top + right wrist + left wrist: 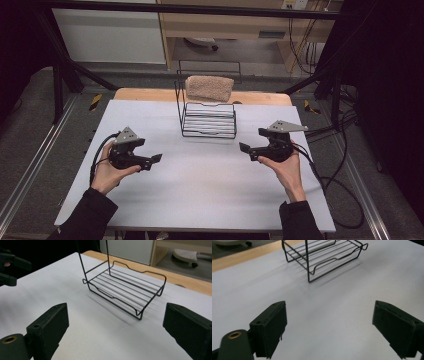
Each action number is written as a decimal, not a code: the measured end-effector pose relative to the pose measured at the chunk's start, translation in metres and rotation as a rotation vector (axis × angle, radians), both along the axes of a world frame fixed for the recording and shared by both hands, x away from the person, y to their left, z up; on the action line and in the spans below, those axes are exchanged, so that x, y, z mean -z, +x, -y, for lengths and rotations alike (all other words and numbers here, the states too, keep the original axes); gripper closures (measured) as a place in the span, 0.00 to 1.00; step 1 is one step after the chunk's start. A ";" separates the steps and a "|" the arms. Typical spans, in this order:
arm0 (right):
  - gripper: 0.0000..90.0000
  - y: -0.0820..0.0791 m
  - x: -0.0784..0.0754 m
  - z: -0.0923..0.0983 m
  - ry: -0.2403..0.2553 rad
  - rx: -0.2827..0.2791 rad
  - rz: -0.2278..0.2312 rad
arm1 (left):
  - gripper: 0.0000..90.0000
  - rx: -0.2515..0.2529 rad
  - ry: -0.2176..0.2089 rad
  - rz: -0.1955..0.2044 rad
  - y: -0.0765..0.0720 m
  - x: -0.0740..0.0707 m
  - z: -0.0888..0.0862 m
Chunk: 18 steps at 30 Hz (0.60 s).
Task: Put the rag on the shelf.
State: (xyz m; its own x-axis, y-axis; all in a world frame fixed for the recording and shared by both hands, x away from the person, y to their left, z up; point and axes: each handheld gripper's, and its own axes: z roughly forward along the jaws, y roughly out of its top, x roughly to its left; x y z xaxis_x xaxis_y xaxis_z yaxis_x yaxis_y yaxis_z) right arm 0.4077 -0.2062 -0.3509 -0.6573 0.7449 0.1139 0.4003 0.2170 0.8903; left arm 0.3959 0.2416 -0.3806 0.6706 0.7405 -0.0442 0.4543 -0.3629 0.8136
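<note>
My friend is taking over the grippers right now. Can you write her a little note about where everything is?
Left gripper: open, holding nothing, low over the white table.
Right gripper: open, holding nothing, on the other side of the table.
Wire rack: at the far middle of the table, bottom shelf bare.
Brown towel: folded, on top of the rack.
Done: towel sits on the rack. Left: cannot tell from here.

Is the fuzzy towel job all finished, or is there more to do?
Looks mostly done: the folded towel hangs over the top of the wire rack. Left gripper and right gripper are open, holding nothing, low over the table. Nothing else obviously waits.
</note>
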 end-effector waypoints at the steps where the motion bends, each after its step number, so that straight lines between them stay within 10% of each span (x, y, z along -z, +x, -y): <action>1: 0.07 -0.001 0.004 0.001 0.000 0.000 -0.003 | 0.12 -0.001 0.003 -0.003 -0.002 0.004 -0.002; 18: 0.03 -0.029 0.065 0.029 -0.007 -0.006 -0.102 | 0.08 -0.048 -0.010 -0.040 -0.030 0.052 -0.034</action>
State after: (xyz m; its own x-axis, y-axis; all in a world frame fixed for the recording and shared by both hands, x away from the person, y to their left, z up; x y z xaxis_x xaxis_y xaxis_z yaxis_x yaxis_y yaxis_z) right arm 0.3786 -0.2347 -0.4161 -0.6473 0.7418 0.1755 0.4876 0.2259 0.8433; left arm 0.3660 0.2751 -0.4331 0.6323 0.7708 -0.0781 0.5031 -0.3318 0.7980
